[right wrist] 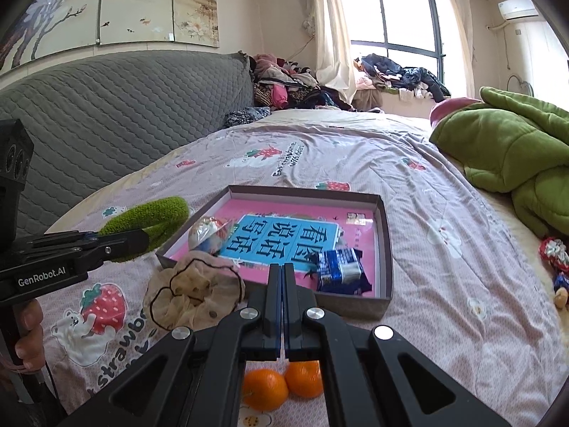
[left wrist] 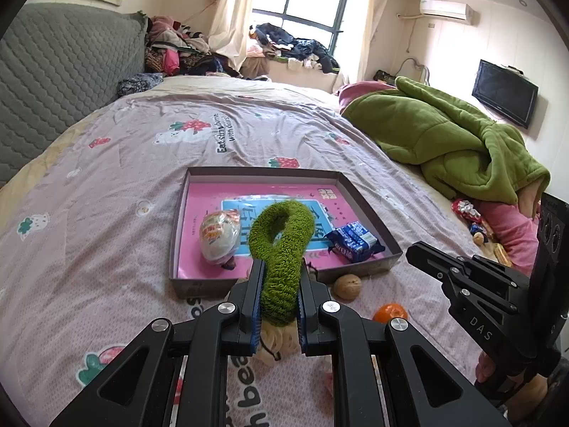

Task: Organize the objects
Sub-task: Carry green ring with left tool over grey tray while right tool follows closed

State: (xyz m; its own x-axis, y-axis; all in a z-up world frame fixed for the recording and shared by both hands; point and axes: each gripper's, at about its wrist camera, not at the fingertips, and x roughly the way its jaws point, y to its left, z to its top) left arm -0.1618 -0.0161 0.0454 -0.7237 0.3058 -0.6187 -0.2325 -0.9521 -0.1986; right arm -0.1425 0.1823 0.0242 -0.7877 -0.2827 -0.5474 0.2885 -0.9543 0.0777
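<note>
My left gripper (left wrist: 279, 270) is shut on a fuzzy green scrunchie (left wrist: 282, 245) and holds it above the near edge of a shallow cardboard box (left wrist: 263, 172); the scrunchie also shows in the right wrist view (right wrist: 149, 222). The box (right wrist: 386, 249) has a pink and blue book on its floor, a wrapped round snack (left wrist: 217, 236) and a blue snack pack (left wrist: 354, 242). My right gripper (right wrist: 282, 270) is shut and empty, just in front of the box. A beige scrunchie (right wrist: 193, 290) lies on the bed beside it. Two oranges (right wrist: 281, 382) lie under the right gripper.
A walnut (left wrist: 347, 286) and an orange (left wrist: 389, 313) lie on the bedspread near the box. A green quilt (left wrist: 448, 142) is heaped on the right, with small toys (right wrist: 554, 252) by it. A grey padded headboard (right wrist: 124, 117) stands on the left.
</note>
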